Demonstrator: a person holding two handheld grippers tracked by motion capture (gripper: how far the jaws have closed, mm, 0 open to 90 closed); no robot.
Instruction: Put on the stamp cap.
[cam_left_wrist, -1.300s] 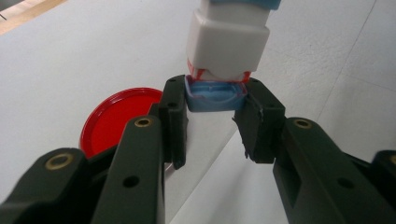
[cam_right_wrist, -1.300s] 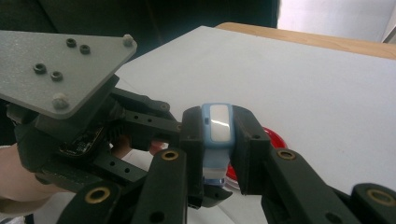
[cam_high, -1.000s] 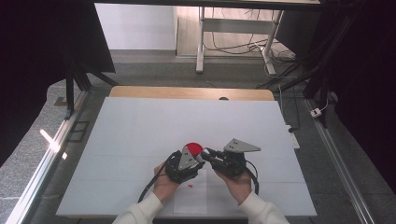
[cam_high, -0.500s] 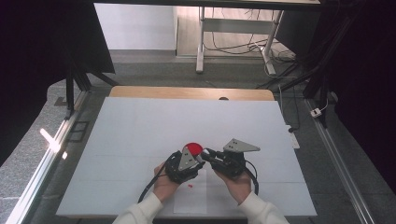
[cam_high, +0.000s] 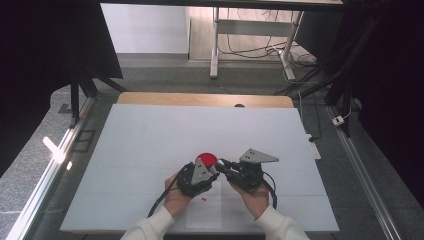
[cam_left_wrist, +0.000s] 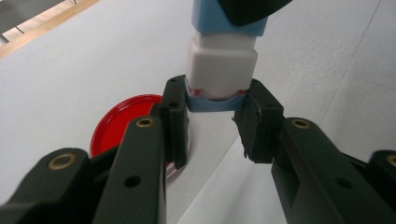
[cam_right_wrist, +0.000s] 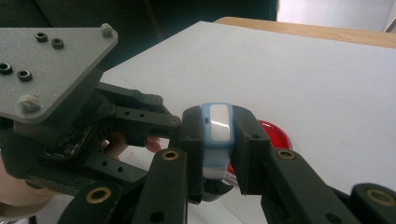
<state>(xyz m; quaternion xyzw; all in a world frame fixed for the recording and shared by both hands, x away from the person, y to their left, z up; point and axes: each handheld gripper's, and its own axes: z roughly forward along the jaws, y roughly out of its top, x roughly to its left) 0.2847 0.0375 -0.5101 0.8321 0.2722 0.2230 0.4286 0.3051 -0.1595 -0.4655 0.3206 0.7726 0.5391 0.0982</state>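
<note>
a small blue and white box (cam_left_wrist: 221, 65) is held above the white table (cam_high: 150, 140), near its 6 o'clock edge, gripped from both ends. one end is clamped by the left gripper (cam_left_wrist: 212, 121) and the other by the right gripper (cam_right_wrist: 219, 140), both sets of jaws closed tight on it. a red lid (cam_left_wrist: 122, 122) lies flat on the table just at 9 o'clock of the box in the left gripper view.

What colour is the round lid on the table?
Red: the round lid shows best in the left gripper view.
</note>
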